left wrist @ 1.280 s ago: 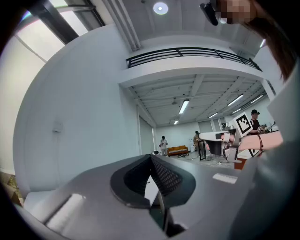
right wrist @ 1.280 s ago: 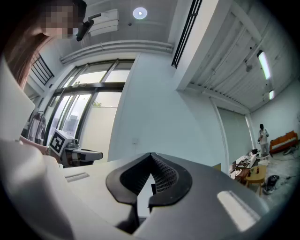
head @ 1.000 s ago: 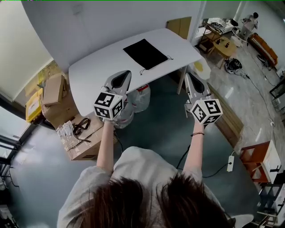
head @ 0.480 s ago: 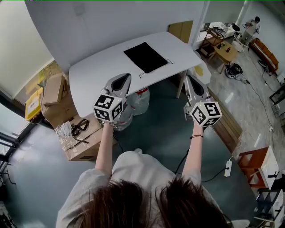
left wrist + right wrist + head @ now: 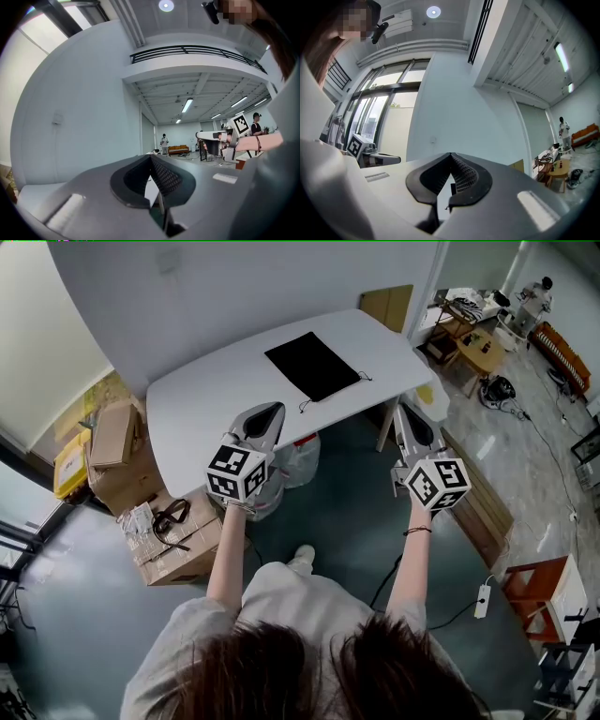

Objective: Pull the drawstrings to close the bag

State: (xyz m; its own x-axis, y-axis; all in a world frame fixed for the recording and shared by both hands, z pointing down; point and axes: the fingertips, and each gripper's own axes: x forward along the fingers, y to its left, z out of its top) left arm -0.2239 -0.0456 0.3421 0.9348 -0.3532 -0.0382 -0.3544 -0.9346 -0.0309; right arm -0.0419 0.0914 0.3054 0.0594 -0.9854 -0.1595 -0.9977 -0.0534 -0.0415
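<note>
The white table (image 5: 197, 395) is carrying the black bag (image 5: 314, 365), which is lying flat toward its right end, close to the near edge. The left tongs (image 5: 267, 412) and right tongs (image 5: 405, 411) are hovering short of that edge, both clenched on nothing. The thin drawstrings (image 5: 306, 406) are trailing at the edge. Tongs arriving clenched are likely risking nudging the cords off, or pinching fabric instead.

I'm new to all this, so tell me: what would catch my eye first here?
A flat black bag lies alone on the white table, with drawstrings trailing from it. Just short of it, the left gripper and right gripper are held out, both shut and empty. Each carries a black-and-white marker cube.
</note>
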